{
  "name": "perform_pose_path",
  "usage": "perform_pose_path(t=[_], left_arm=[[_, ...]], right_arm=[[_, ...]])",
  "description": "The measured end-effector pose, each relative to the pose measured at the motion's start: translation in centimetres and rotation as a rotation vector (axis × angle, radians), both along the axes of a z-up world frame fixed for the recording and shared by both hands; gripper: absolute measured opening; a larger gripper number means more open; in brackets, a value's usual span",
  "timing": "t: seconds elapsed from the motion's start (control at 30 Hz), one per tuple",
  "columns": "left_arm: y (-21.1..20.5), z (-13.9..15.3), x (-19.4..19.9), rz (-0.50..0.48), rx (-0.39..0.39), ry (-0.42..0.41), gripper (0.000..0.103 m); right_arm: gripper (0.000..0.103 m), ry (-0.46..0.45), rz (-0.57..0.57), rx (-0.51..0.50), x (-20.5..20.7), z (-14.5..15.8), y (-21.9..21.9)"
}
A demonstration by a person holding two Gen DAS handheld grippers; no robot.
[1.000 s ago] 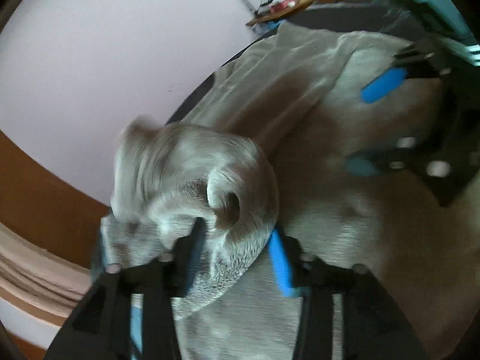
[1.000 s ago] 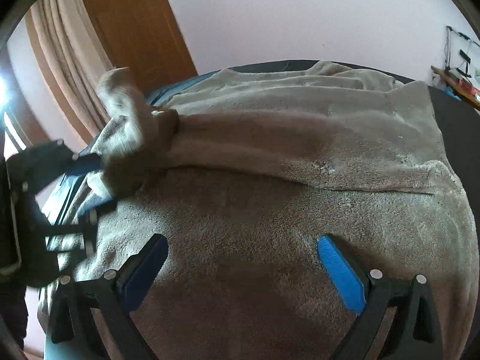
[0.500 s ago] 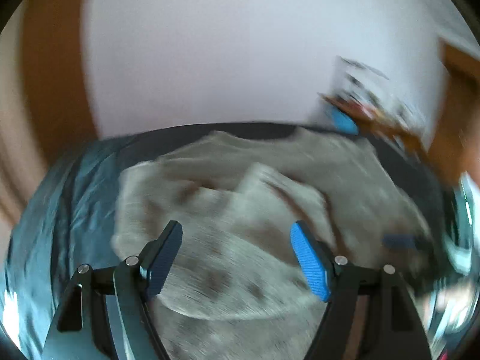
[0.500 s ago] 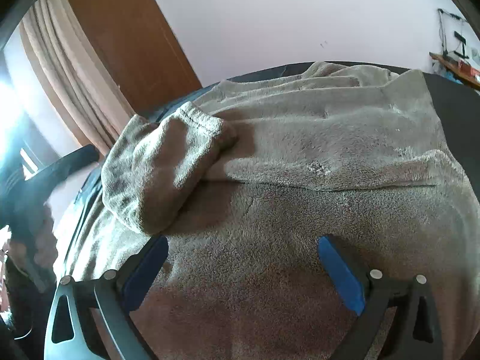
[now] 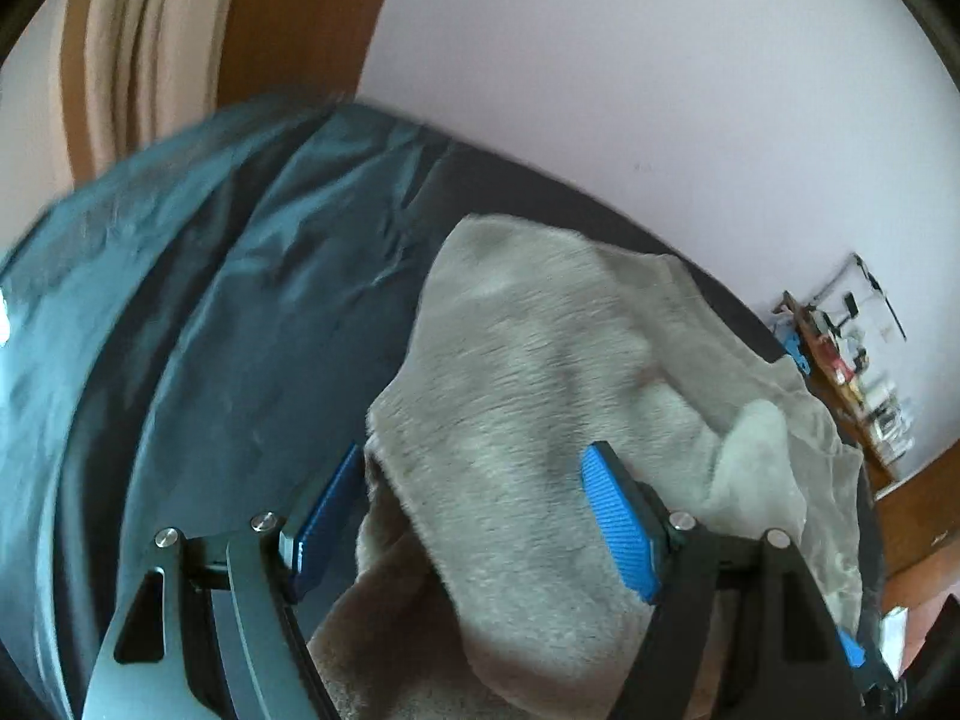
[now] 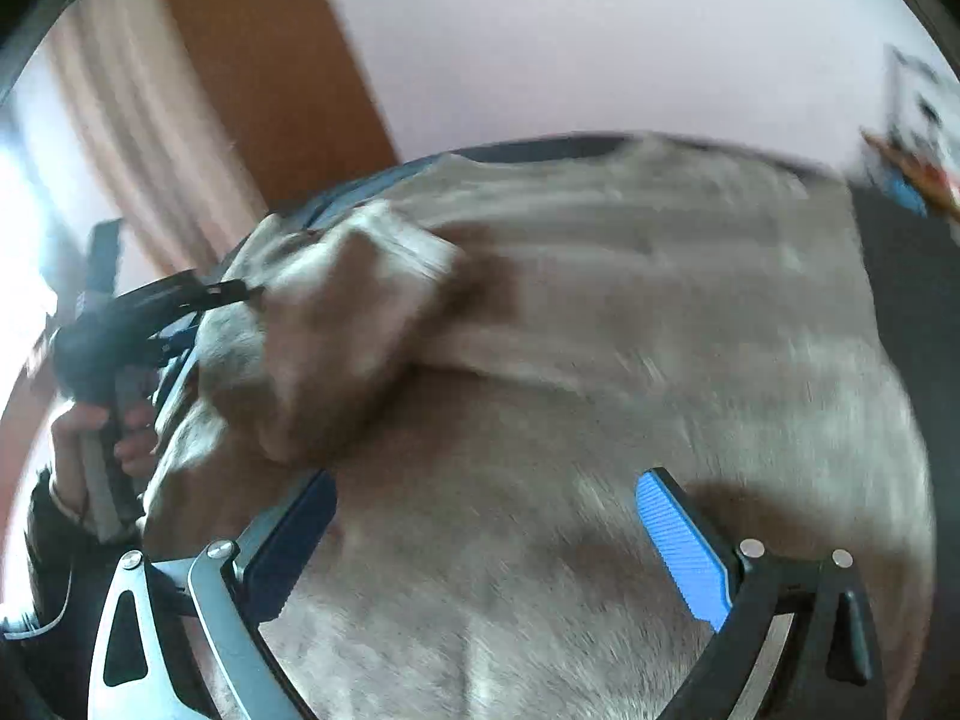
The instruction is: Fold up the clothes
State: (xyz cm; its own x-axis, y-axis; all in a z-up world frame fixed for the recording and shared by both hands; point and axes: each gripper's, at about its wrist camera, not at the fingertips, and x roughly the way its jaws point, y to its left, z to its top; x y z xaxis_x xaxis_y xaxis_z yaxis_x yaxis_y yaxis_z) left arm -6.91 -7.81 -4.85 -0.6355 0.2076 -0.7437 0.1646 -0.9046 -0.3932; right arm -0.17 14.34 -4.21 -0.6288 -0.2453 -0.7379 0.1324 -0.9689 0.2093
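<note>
Beneath and ahead of both tools, a bed under a rumpled dark teal sheet (image 5: pixel 198 324), bare out to the left of the left hand-held gripper (image 5: pixel 474 516). Spread over most of that bed, a fuzzy grey-beige garment (image 6: pixel 600 420), filling the right wrist view from between the fingers up to the far edge. Folded over onto the body of the garment, its sleeve (image 6: pixel 336 348), lying ahead and to the left of the right hand-held gripper (image 6: pixel 486 546) (cuff end pointing back toward the middle of the cloth). Behind it all, a pale wall (image 5: pixel 660 90), a brown wooden panel (image 6: pixel 264 72) and a curtain (image 5: pixel 138 48) up and to the left. Far off to the right of the left tool, a cluttered shelf (image 5: pixel 846 354), too blurred to read. Left tool: blue pads spread wide, fleece lying beneath and between them, nothing pinched. Right tool: likewise wide apart above flat cloth, gripping nothing. At the left edge of the right wrist view, a hand (image 6: pixel 99 438) wrapped round the handle of the left tool, just beside the sleeve's fold.
</note>
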Motion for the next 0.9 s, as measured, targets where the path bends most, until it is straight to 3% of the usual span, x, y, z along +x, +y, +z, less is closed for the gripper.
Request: perform_pose_path(t=[0.07, 0.13, 0.27, 0.57, 0.7, 0.77, 0.83, 0.9], left_arm=[[-0.4, -0.4, 0.0, 0.012, 0.045, -0.011, 0.079], [-0.6, -0.4, 0.2, 0.024, 0.042, -0.015, 0.079], [-0.4, -0.4, 0.0, 0.028, 0.050, -0.026, 0.079], [-0.3, -0.7, -0.7, 0.038, 0.052, -0.050, 0.079], [-0.3, -0.7, -0.6, 0.040, 0.057, -0.053, 0.079], [-0.2, -0.7, -0.6, 0.041, 0.054, -0.052, 0.079], [0.0, -0.7, -0.7, 0.041, 0.045, -0.049, 0.079], [0.1, -0.7, -0.7, 0.041, 0.033, -0.046, 0.080]], right_arm=[[0.102, 0.039, 0.069, 0.050, -1.4, 2.2, -1.6], [0.102, 0.071, 0.122, 0.088, -3.3, 3.7, -2.9], [0.102, 0.071, 0.200, 0.107, -7.9, 4.9, -4.5], [0.095, -0.071, 0.212, 0.155, -14.3, 0.0, -6.5], [0.076, -0.064, 0.234, 0.140, -13.9, -0.6, -6.9], [0.060, -0.047, 0.245, 0.144, -13.4, -0.4, -7.2], [0.035, -0.017, 0.239, 0.135, -12.8, 0.6, -7.0], [0.020, 0.018, 0.232, 0.118, -12.2, 1.8, -6.7]])
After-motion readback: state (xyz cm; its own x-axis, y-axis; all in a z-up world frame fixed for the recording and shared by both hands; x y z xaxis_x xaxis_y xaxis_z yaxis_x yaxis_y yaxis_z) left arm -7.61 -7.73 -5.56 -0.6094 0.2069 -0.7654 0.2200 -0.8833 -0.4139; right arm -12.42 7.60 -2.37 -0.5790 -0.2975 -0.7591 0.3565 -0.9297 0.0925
